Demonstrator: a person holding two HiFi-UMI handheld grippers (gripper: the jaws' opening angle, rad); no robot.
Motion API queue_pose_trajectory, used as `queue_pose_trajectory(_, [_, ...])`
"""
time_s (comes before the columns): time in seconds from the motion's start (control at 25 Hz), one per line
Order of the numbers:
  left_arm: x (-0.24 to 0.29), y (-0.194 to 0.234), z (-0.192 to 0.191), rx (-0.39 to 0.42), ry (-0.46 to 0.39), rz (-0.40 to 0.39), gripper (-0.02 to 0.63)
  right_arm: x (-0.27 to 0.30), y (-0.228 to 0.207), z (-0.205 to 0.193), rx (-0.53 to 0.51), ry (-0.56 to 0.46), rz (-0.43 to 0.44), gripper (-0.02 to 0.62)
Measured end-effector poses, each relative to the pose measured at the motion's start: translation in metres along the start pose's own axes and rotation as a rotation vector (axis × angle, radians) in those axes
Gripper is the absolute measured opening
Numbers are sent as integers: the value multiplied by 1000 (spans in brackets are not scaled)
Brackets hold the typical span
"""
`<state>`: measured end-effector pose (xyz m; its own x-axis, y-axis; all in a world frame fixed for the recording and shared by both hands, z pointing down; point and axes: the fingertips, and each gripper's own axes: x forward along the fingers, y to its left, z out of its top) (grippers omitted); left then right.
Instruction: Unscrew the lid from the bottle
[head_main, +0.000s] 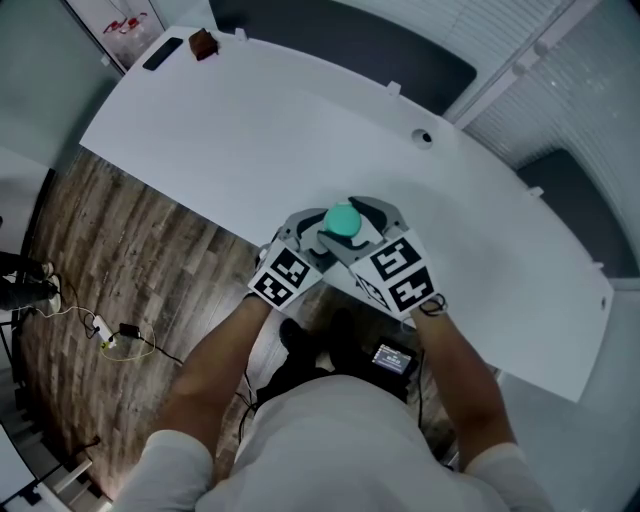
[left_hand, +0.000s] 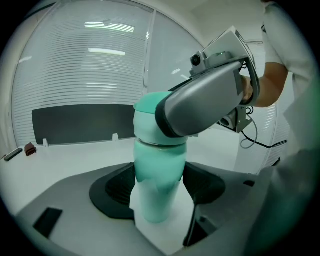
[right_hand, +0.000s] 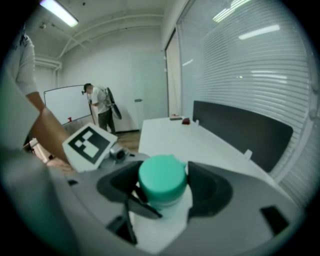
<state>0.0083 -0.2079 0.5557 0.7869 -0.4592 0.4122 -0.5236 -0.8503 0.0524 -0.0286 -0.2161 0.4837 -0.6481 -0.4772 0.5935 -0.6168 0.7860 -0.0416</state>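
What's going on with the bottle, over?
Left gripper shut on teal bottle body. Right gripper shut on lid, lid still seated. Small brown object far off at table corner, not in the way.

bottle (head_main: 343, 219) at table (head_main: 250, 130) edge, between left hand-held gripper (head_main: 318, 240), right hand-held gripper (head_main: 360, 228)

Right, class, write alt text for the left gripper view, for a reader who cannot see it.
A teal bottle is held upright by its body between the jaws of the left gripper, while the right gripper, entering from the upper right, clamps its lid. Behind lie a white table and window blinds.
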Motion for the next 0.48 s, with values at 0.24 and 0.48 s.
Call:
queue_pose_trajectory(0.24, [0, 0, -1, -9, 0, 3, 314, 0, 0, 1, 8, -6, -25, 322])
queue_pose_trajectory(0.48, [0, 0, 0, -13, 1, 4, 314, -6, 0, 10, 17, -26, -27, 321])
